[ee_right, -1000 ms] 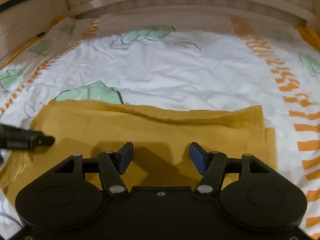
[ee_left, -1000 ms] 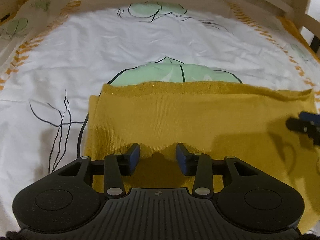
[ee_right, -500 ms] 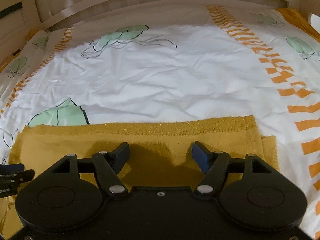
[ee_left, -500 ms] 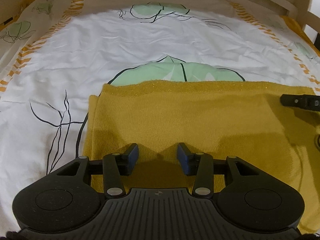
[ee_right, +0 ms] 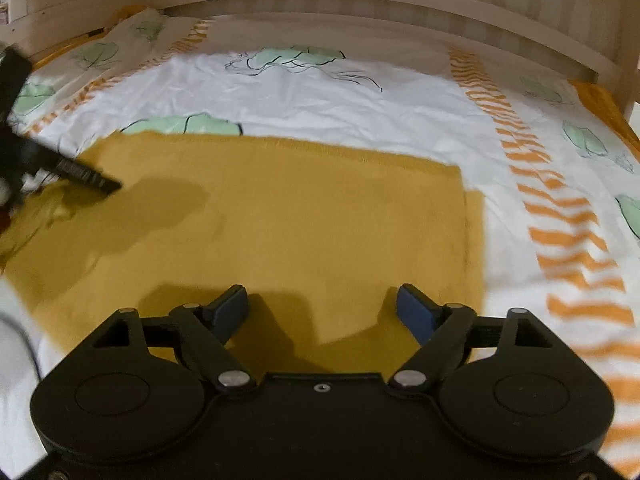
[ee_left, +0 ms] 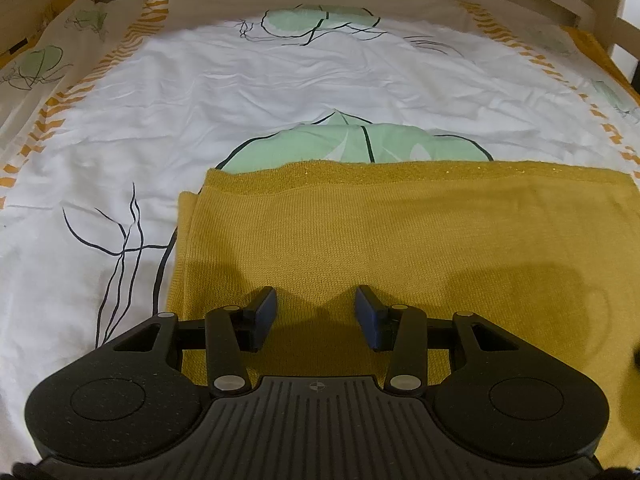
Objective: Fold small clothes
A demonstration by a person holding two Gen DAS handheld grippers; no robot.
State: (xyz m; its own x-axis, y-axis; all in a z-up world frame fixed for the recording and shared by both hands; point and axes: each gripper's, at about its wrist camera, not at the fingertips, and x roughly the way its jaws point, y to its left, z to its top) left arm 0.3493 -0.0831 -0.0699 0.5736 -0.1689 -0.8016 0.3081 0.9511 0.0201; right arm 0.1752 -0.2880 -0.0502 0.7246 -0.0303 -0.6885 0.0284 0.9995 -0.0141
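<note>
- Folded cloth (ee_left: 400, 232) lies flat on bed sheet (ee_left: 240, 92), near side of bed.
- Headboard (ee_right: 360, 4) behind cloth, well apart.
- Left tongs (ee_left: 316, 316) over cloth's left part.
- Right tongs (ee_right: 322, 308) over cloth's right part, near its right edge.

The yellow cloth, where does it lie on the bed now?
The yellow cloth lies flat on the white sheet, its far edge covering part of a green leaf print. In both wrist views it fills the near ground just ahead of the fingers.
</note>
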